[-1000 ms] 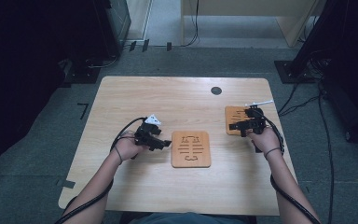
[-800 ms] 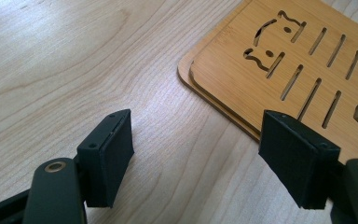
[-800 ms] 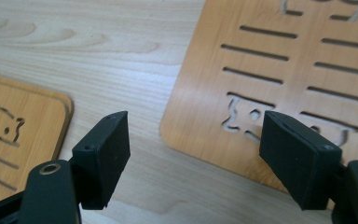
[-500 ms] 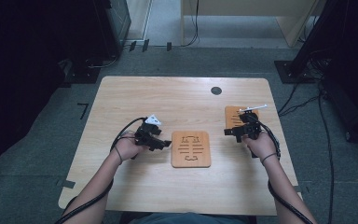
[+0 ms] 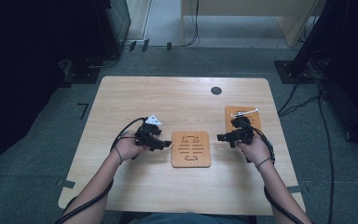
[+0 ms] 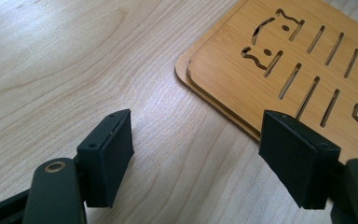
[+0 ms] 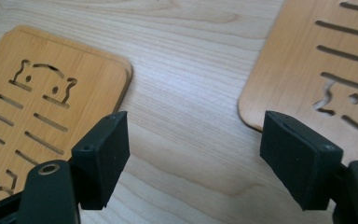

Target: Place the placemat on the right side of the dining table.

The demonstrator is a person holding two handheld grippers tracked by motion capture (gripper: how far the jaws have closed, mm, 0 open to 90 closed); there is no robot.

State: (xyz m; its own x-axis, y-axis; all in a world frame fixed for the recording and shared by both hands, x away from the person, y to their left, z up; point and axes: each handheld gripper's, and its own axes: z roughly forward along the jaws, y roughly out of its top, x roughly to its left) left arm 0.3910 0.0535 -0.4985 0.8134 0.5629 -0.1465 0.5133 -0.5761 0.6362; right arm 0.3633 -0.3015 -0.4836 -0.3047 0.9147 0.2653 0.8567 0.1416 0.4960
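A wooden slotted mat with cat-shaped cut-outs (image 5: 190, 149) lies in the middle of the table; in the left gripper view (image 6: 279, 56) it reads as two boards stacked. A second, similar mat (image 5: 249, 117) lies at the right. My left gripper (image 5: 166, 144) is open, low over bare table just left of the centre mat (image 6: 200, 161). My right gripper (image 5: 221, 137) is open too, pointing left over the strip of table between the two mats (image 7: 193, 158). In the right gripper view the centre mat (image 7: 42, 102) lies at the left and the right mat (image 7: 321, 60) at the right.
A small black round spot (image 5: 216, 90) marks the far part of the light wooden table (image 5: 168, 98). Cables trail from both grippers along the forearms. Dark equipment and cables stand on the floor beyond the table.
My right gripper has slid left, off the right mat toward the gap beside the centre mat. The left gripper has stayed in place. Both stay open.
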